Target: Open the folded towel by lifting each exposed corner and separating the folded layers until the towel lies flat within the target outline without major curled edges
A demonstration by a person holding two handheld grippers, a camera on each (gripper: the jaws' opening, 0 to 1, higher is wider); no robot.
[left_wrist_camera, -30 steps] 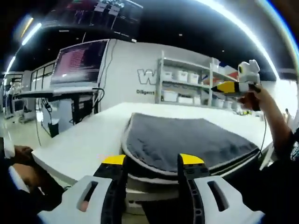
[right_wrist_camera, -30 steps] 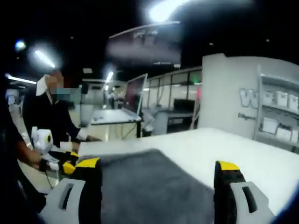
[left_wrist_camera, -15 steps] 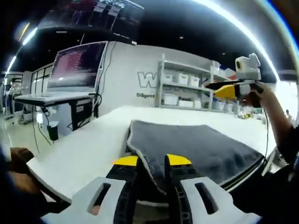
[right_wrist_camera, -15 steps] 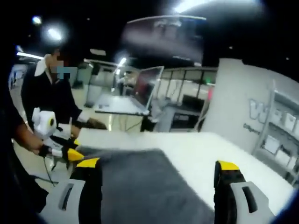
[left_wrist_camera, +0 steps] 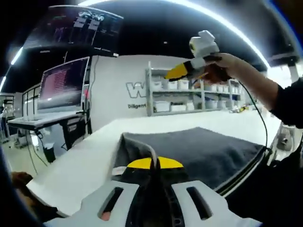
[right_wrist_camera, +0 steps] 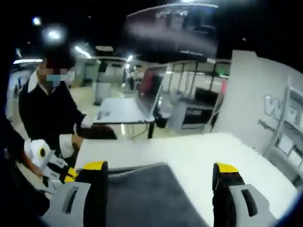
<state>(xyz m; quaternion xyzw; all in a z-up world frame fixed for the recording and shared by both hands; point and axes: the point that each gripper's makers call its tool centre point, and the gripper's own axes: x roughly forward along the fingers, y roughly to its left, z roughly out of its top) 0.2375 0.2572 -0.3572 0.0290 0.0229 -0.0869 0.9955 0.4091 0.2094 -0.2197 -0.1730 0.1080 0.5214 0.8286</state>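
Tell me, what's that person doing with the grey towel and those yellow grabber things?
A person is unfolding a grey towel on a white table. The left gripper has its jaws pinched shut on the towel's near corner. The right gripper is held up above the towel with its jaws wide open, holding nothing. The towel is still folded.

You are working in a lab or test space, not a home. You stand at a wide white table [left_wrist_camera: 85, 156] in a big dark-ceilinged hall lit by long strip lights [left_wrist_camera: 236, 28]. Against the white wall with large lettering [left_wrist_camera: 135, 90] you have open metal shelves [left_wrist_camera: 189, 92] stacked with white storage bins. To your side a large monitor [left_wrist_camera: 64, 82] sits on a desk with cables hanging down, and glass-walled office partitions [right_wrist_camera: 189, 90] run behind more desks [right_wrist_camera: 120, 111].
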